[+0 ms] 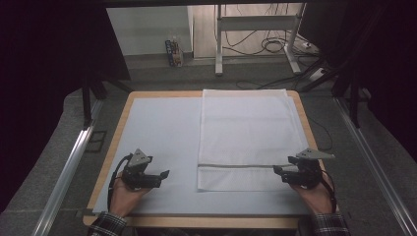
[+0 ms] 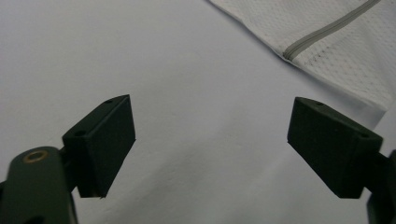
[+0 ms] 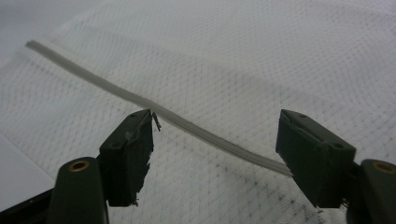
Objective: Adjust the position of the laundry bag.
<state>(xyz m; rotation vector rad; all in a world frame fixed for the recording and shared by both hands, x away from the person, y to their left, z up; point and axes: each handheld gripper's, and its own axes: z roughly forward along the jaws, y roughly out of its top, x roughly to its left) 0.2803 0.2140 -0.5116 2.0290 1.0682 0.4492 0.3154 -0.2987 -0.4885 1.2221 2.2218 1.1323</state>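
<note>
Lying flat at the desk's (image 1: 162, 128) three o'clock side is a white mesh laundry bag (image 1: 243, 132), looking light, limp and snag-prone. You are holding your right gripper (image 3: 215, 140) over its grey zipper (image 3: 116, 91), your left gripper (image 2: 210, 140) toward nine o'clock, both fingers apart, empty. Pinching a hemmed corner looks safest.

Hand-held gripper (image 2: 210, 140) jaws apart over bare mat (image 2: 187, 70), mesh bag (image 2: 345, 42) beyond
</note>
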